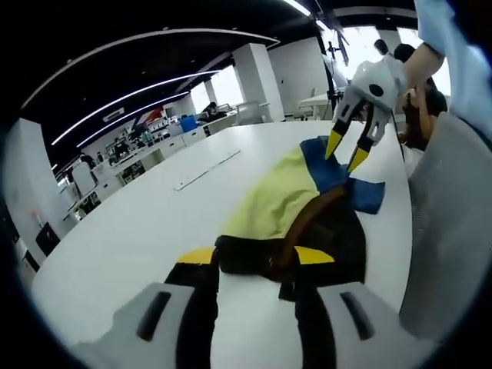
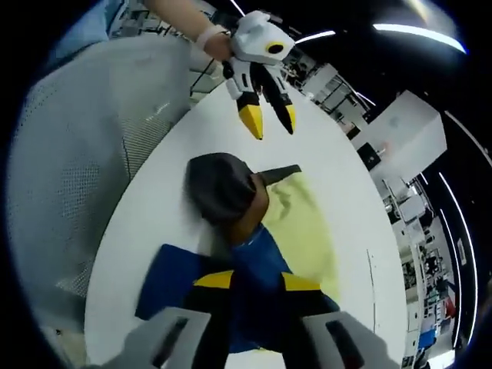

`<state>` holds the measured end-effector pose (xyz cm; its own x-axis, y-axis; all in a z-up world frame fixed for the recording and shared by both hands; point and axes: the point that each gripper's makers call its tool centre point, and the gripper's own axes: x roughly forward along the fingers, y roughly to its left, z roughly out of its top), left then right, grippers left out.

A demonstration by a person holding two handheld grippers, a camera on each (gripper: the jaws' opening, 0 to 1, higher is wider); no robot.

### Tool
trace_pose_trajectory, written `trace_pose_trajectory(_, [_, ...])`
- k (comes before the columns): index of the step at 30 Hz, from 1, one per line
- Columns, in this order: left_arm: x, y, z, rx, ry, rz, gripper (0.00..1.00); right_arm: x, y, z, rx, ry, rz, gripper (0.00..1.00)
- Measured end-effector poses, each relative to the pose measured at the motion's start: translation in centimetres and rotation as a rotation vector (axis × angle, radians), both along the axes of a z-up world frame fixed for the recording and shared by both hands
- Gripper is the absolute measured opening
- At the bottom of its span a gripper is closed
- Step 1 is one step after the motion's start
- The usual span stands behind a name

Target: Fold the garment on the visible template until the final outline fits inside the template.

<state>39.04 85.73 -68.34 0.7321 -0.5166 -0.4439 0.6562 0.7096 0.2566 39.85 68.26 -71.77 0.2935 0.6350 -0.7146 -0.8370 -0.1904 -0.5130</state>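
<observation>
Garment [image 1: 280,201], yellow, blue and black, lies bunched on the white table [image 1: 138,223] between the left gripper [image 1: 257,257] and right gripper [image 1: 346,154], both poised above it with jaws parted

No text, label or number can be read anywhere

Left claw [image 1: 254,263] open, low; right claw [image 1: 345,152] open, raised.

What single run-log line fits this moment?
garment: bunched on table | left claw: open at dark end | right claw: open over blue end
</observation>
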Motion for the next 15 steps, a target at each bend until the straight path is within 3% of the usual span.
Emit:
trace_pose_trajectory(4, [0.0, 0.2, -0.1, -0.002, 0.001, 0.003, 0.34, 0.1, -0.3, -0.2, -0.019, -0.003, 0.008, 0.11])
trace_pose_trajectory(7, [0.0, 0.2, -0.2, 0.002, 0.002, 0.002, 0.33, 0.4, -0.6, -0.1, -0.027, -0.023, 0.007, 0.00])
trace_pose_trajectory(9, [0.1, 0.1, -0.3, 0.003, 0.004, -0.001, 0.33, 0.4, -0.7, 0.3, -0.011, -0.021, -0.001, 0.00])
trace_pose_trajectory(10, [0.1, 0.0, -0.4, 0.004, 0.005, -0.003, 0.33, 0.4, -0.7, 0.6, 0.024, 0.016, -0.046, 0.00])
trace_pose_trajectory(15, [0.5, -0.5, -0.5, 0.013, 0.002, -0.015, 0.31, 1.8, -1.2, 2.0, 0.119, 0.060, -0.166, 0.00])
